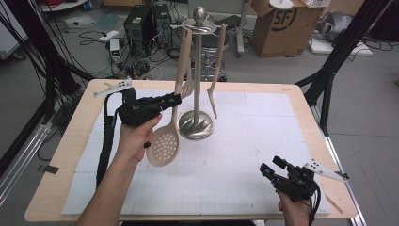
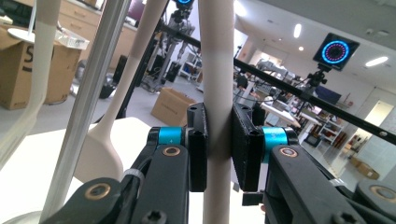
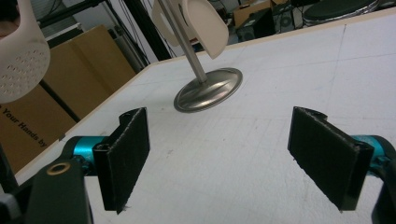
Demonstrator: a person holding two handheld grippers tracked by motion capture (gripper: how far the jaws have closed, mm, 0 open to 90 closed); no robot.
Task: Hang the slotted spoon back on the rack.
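Left hand-held gripper [image 1: 173,100] is clamped on the handle of the slotted spoon [image 1: 164,146], whose perforated bowl hangs just in front of the utensil stand [image 1: 196,123] and left of its round base. Close around the stand's pole hang a spatula [image 1: 187,87] and a fork-like utensil [image 1: 215,89], crowding the gripped handle. Right hand-held gripper [image 1: 273,170], jaws wide apart with nothing between them, sits on the tabletop [image 1: 244,160] well apart from the stand.

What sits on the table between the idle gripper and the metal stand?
Nothing: in the high view, bare white mat runs from the right gripper to the stand.
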